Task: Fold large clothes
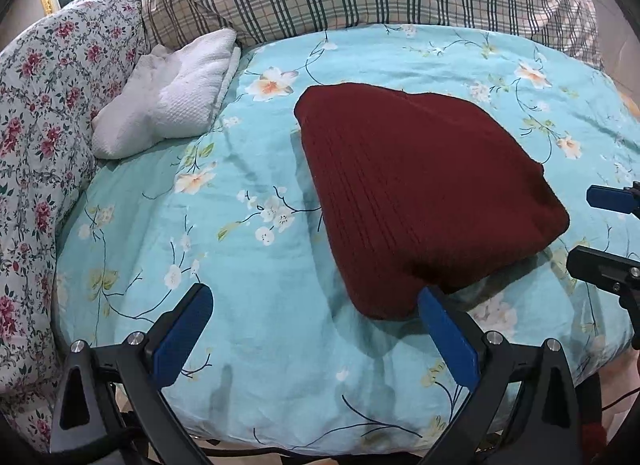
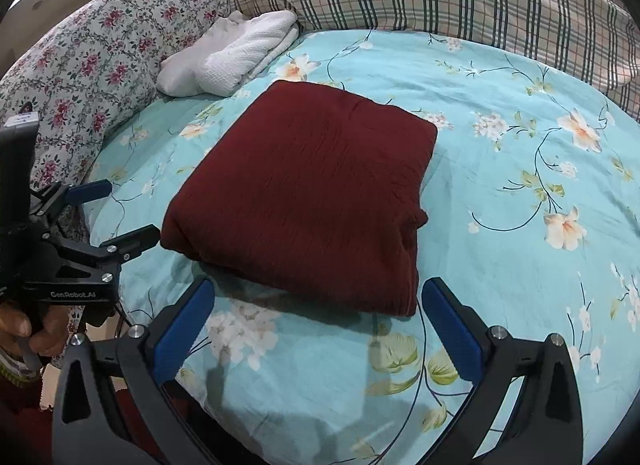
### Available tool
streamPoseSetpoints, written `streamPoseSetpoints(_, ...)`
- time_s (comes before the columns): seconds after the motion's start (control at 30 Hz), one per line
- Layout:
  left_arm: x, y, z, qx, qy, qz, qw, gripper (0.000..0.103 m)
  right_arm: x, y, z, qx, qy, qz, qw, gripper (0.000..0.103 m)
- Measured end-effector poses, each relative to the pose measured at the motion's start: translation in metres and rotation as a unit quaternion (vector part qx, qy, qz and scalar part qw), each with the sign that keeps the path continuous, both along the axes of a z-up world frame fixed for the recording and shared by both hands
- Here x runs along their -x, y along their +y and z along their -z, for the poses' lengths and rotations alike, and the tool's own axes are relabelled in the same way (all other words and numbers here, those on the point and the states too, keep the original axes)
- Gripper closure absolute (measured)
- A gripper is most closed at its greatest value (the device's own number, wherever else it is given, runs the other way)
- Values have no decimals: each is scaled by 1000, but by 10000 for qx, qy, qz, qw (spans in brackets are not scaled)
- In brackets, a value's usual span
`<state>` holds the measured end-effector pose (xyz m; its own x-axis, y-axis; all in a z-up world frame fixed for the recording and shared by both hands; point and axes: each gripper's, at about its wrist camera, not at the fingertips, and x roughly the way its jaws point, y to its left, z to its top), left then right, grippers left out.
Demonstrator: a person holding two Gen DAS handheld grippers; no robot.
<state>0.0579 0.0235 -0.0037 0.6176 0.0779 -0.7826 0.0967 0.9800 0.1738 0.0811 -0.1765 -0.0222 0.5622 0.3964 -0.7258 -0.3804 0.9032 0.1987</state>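
Both grippers, left gripper (image 1: pixel 316 329) and right gripper (image 2: pixel 316 325), hover with jaws spread wide, gripping nothing. Just beyond them, the folded dark-red knit garment (image 2: pixel 304 193) lies flat on the turquoise floral bedsheet (image 2: pixel 500 169), a white textured towel (image 2: pixel 236 57) far left.

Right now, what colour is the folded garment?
Dark red folded garment, clearest in the right wrist view.

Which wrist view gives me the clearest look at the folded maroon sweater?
The right wrist view: the folded maroon sweater lies whole and near centre, with its stacked near edge visible. In the left wrist view the sweater is stretched by the lens, and its near corner sits behind a finger of the left gripper.
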Motion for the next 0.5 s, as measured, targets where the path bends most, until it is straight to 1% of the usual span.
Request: streamPoseSetpoints(0.5,-7,-1,-5,74,-64,-5,10000,1,-11,-2,-4,34,42,20,10000,0)
